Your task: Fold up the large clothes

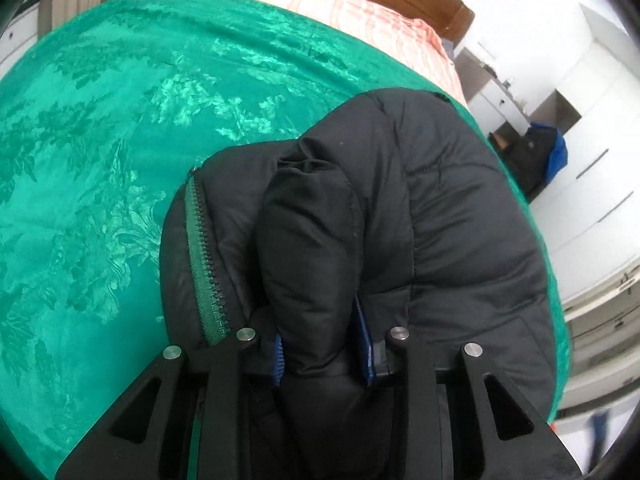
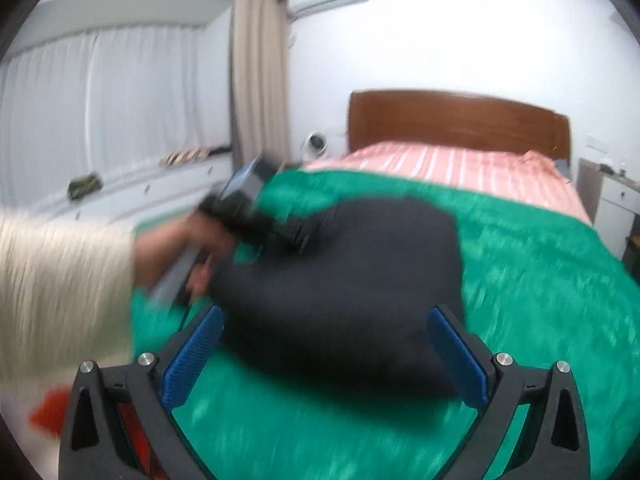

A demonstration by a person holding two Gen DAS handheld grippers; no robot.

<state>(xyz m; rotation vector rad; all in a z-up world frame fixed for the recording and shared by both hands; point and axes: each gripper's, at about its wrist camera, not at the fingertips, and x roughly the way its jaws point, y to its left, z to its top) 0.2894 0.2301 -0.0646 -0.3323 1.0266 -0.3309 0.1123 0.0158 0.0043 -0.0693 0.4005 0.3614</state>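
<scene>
A black puffer jacket (image 1: 452, 216) with a green zipper (image 1: 200, 248) lies on the green bedspread (image 1: 88, 152). My left gripper (image 1: 324, 348) is shut on a thick fold of the jacket, blue pads pressed on both sides. In the blurred right wrist view the jacket (image 2: 340, 280) lies bunched on the bedspread (image 2: 540, 272). My right gripper (image 2: 324, 352) is open and empty above its near edge. The left gripper (image 2: 256, 216), held by a hand, is at the jacket's far left side.
A pink striped sheet (image 2: 460, 164) and wooden headboard (image 2: 456, 120) lie beyond the bedspread. A nightstand (image 2: 616, 200) stands at the right, curtains (image 2: 256, 76) and a low white cabinet (image 2: 160, 192) at the left. White cupboards (image 1: 592, 128) flank the bed.
</scene>
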